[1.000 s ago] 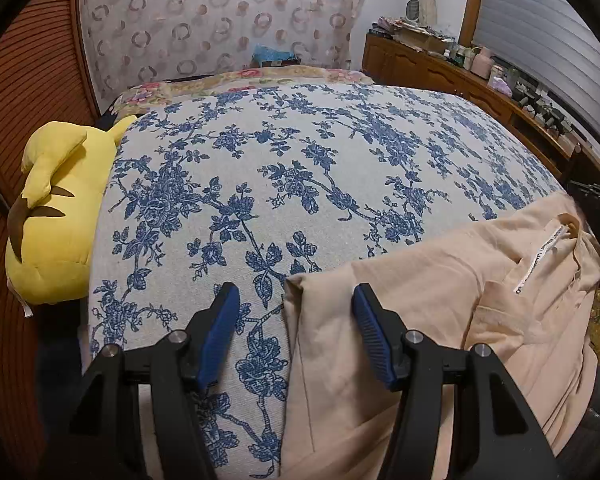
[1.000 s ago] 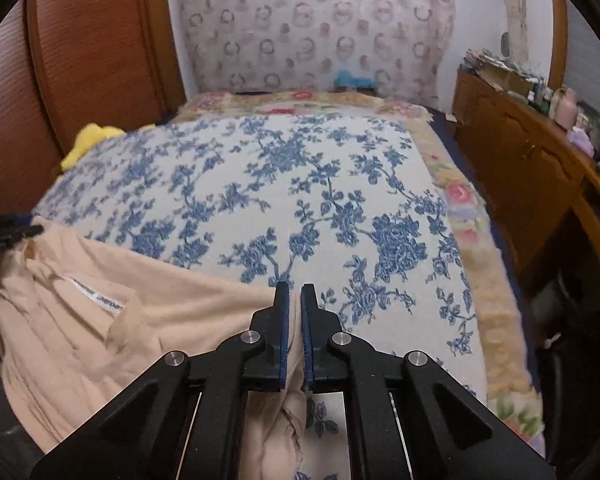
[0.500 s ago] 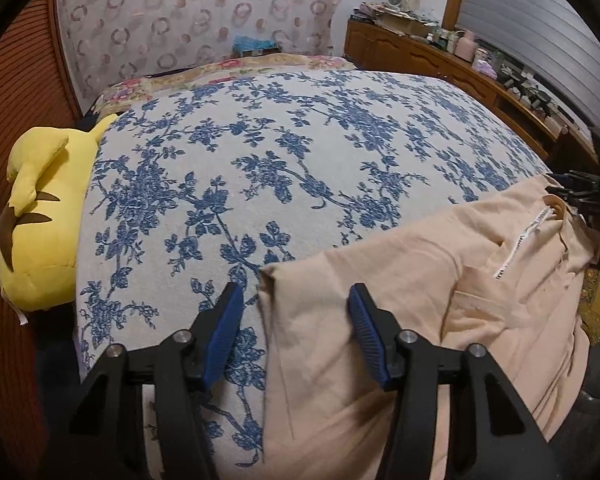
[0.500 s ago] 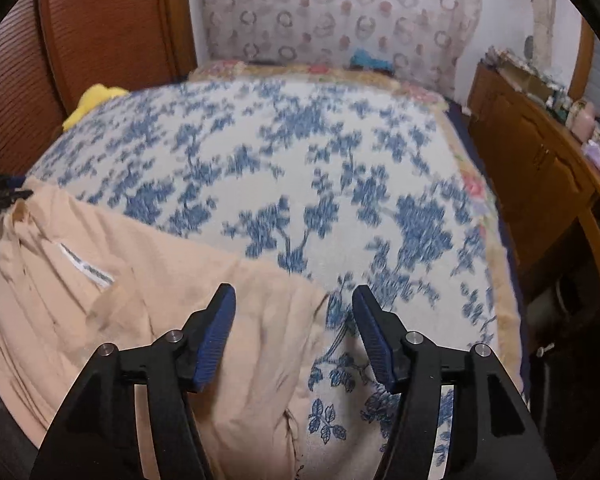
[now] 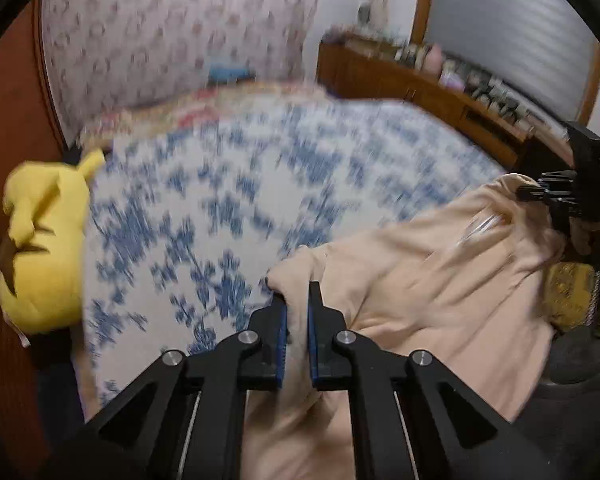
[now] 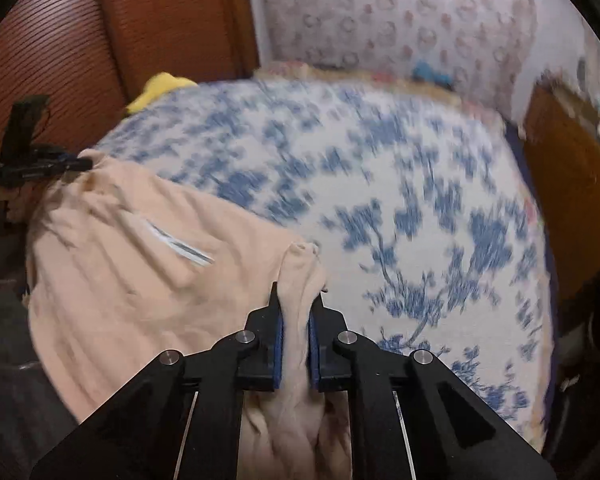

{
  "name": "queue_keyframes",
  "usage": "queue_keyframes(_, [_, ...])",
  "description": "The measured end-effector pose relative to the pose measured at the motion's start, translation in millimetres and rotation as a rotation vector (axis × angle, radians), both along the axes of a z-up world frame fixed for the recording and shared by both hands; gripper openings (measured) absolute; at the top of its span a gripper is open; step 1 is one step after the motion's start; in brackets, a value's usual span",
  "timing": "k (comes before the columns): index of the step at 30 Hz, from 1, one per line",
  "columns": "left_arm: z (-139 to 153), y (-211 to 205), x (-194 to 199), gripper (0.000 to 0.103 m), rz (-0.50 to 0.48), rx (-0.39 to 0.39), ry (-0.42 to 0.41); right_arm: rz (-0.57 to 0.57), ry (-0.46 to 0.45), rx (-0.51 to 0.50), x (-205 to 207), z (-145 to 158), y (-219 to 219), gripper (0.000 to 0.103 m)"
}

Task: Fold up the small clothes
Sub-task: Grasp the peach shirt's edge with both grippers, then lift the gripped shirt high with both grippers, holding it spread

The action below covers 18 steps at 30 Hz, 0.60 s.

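A beige garment (image 5: 440,280) lies at the near edge of the bed, with a white label (image 6: 180,245) near its middle. My left gripper (image 5: 297,300) is shut on the garment's left corner. My right gripper (image 6: 296,304) is shut on the garment's right corner (image 6: 300,272), cloth bunched between the pads. Each gripper shows in the other's view: the right one at the far right of the left wrist view (image 5: 536,192), the left one at the far left of the right wrist view (image 6: 80,165). Both views are motion-blurred.
The bed carries a white cover with blue flowers (image 5: 240,184). A yellow plush toy (image 5: 40,248) lies at its left edge by a wooden wall (image 6: 60,60). A wooden dresser (image 5: 420,88) with small items runs along the right side.
Both grippers were open half a second ago and have closed on the garment's corners. The cloth has bunched up and both cameras are moving.
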<state>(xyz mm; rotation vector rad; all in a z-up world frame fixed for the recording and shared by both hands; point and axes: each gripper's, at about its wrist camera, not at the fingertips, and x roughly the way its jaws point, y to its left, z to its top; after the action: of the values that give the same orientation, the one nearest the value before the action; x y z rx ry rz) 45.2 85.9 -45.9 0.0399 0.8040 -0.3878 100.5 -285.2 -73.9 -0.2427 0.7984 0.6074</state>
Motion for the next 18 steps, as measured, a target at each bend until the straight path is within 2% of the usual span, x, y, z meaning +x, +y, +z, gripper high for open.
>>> queue_keyframes(5, [76,7,-32,0.006,0.007,-0.059,-0.190,0.016,-0.162,0.082,-27,75,6,0.007])
queue_keyframes(10, [154,22,-54,0.006,0.029,-0.104,-0.387,0.029,-0.382,0.120,-57,168,11,0.006])
queue_keyframes(14, [211,37,-65,0.006,0.061,-0.108,-0.520,0.037,-0.541,0.148,-76,243,10,0.006])
queue_keyframes(18, [262,52,-74,0.006,0.088,-0.111,-0.641,0.021,-0.666,0.148,-85,302,11,0.006])
